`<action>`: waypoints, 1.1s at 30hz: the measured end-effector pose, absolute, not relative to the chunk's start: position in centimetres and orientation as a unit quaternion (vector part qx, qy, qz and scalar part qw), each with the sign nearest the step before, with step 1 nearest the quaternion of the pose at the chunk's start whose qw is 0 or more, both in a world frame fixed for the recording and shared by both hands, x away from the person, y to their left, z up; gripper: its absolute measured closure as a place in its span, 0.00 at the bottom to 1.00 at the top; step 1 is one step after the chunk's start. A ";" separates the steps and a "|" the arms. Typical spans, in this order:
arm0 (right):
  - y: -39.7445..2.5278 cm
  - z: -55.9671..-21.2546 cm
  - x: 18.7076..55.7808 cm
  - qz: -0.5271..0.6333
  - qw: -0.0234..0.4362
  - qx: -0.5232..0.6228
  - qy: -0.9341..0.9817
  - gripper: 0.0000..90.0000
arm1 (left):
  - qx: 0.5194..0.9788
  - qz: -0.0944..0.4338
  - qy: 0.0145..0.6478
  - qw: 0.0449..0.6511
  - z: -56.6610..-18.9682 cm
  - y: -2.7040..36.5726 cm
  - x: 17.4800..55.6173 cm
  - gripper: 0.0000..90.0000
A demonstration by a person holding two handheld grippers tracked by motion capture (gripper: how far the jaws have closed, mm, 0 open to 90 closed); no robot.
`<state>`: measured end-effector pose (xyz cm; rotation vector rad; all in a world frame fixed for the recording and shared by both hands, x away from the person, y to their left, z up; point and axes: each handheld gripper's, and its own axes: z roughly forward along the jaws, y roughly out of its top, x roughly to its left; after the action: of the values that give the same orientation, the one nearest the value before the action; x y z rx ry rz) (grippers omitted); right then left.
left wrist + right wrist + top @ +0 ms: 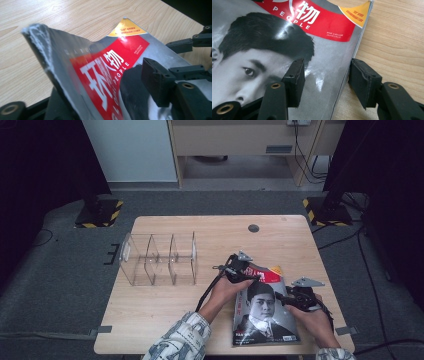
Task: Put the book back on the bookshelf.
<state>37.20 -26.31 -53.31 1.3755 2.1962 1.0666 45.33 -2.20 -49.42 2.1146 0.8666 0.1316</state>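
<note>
Magazine (265, 312) lies on the table (165, 305) near the front edge, right of centre, cover up w/ a b&w portrait, red title band and an orange corner tab at its far right corner. Left gripper (239, 269) sits at the mag's far left corner; in the left gripper view that corner (42, 42) is lifted off the wood and curled up, page edges showing, w/ the cover bent between the jaws. Jaws look closed on the corner, one pad (155, 82) over the cover, the other under it, mostly hidden. Right gripper (296, 300) is at the mag's right edge, about mid-length. In the right gripper view its jaws stand apart: left pad (295, 81) rests over the cover by the portrait, right pad (363, 82) is over bare wood just beside the page edges, so the edge (348, 75) runs between them, not pinched. Clear plastic organiser (157, 259) w/ dividers stands on the table's left half, well apart from the mag. Both hands grip the tools; patterned sleeve (180, 340) on the left forearm.
</note>
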 end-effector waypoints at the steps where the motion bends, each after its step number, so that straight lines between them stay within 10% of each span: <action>1: -26.3 -53.3 37.2 0.376 0.168 0.483 0.773 0.52 | 0.843 0.050 0.342 0.413 -49.4 -2.3 45.4 0.51; 19: -26.3 -53.3 37.2 0.374 0.168 0.476 0.778 0.52 | 0.856 0.044 0.338 0.389 -49.2 -2.8 45.5 0.87; 33: -27.1 -52.8 37.2 0.384 0.175 0.491 0.762 0.49 | 0.849 0.047 0.346 0.397 -48.7 -2.7 45.2 0.92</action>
<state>37.21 -27.07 -52.81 1.3929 2.1595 1.0884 45.18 -2.70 -48.66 2.1497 0.8757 0.1193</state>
